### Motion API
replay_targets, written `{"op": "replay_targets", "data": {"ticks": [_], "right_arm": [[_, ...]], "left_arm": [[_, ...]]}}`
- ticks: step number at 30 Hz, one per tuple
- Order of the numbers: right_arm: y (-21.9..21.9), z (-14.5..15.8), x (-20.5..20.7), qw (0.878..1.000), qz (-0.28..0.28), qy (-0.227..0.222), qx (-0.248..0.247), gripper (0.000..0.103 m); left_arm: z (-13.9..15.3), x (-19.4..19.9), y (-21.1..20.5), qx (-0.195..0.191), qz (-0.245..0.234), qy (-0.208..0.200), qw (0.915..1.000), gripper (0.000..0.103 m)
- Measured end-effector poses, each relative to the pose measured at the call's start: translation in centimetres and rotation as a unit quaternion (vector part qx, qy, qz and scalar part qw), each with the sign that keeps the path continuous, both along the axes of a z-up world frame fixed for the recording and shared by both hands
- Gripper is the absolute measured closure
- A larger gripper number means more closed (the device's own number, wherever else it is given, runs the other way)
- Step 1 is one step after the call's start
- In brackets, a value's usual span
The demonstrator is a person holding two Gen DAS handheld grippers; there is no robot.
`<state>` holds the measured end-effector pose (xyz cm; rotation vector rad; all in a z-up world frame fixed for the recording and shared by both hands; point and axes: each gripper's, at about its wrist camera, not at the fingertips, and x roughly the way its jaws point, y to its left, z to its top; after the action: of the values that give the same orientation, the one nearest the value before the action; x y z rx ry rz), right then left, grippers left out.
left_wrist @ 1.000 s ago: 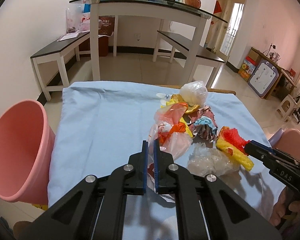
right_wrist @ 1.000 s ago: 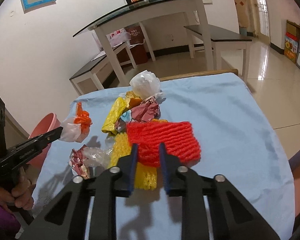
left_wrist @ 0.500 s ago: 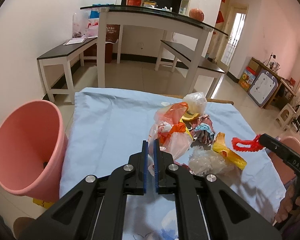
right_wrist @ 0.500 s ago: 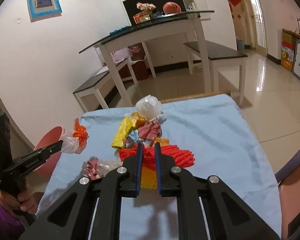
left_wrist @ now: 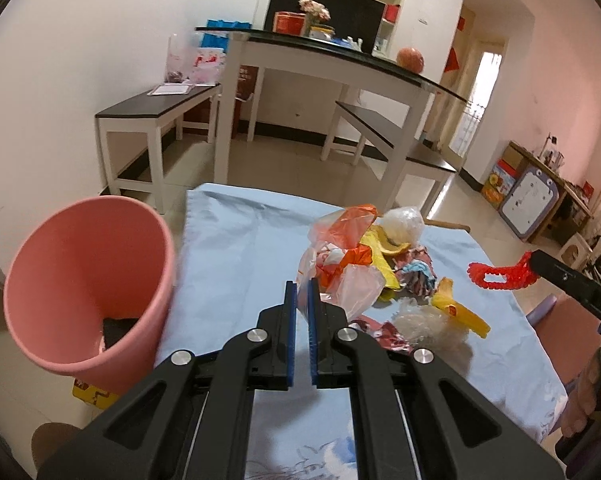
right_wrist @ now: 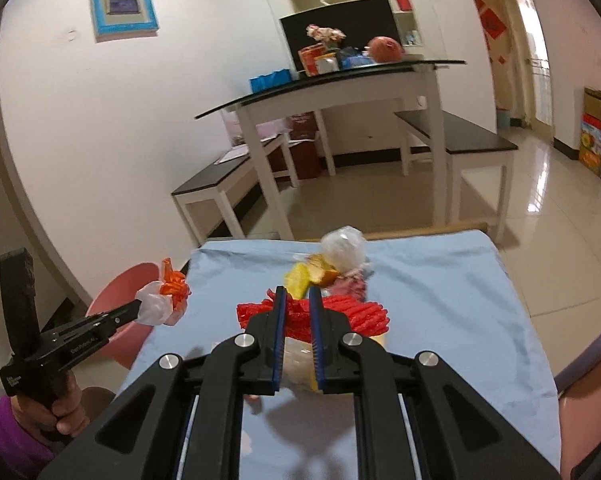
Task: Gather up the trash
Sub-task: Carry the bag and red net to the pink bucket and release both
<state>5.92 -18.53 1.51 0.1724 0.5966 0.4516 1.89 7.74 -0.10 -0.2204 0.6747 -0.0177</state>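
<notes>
Bag (left_wrist: 342, 276) — red netting (right_wrist: 340, 314) — between jaws

The bin (left_wrist: 84, 280) stands left of the table (left_wrist: 236, 248); the trash pile (left_wrist: 384, 264) lies on it.

Only the letters "DAS" read on the right gripper (left_wrist: 534, 265) body.

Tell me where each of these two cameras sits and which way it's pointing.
Left wrist: rides the left gripper, looking down along its fingers at a clear-and-orange plastic bag it grips, pink bin alongside; the person's right hand shows.
Right wrist: rides the right gripper, which grips red foam netting; their left hand shows.
Shared: blue tablecloth, trash pile, both grippers.
</notes>
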Motion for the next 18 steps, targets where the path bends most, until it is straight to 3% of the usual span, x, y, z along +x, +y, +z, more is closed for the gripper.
{"op": "replay_targets", "data": {"ticks": [10,18], "right_arm": [[8.1,2.0,0.5,0.996,0.084,-0.023,-0.013,0.092],[17.3,2.8,1.2,0.984,0.171,-0.037,-0.016,0.092]], "left_arm": [[0.5,-2.7,5.6,-0.011,0.062,-0.016,0.9979,0.098],[0.4,-4.6,10.5,-0.018,0.123,-0.019,0.992,0.098]]}}
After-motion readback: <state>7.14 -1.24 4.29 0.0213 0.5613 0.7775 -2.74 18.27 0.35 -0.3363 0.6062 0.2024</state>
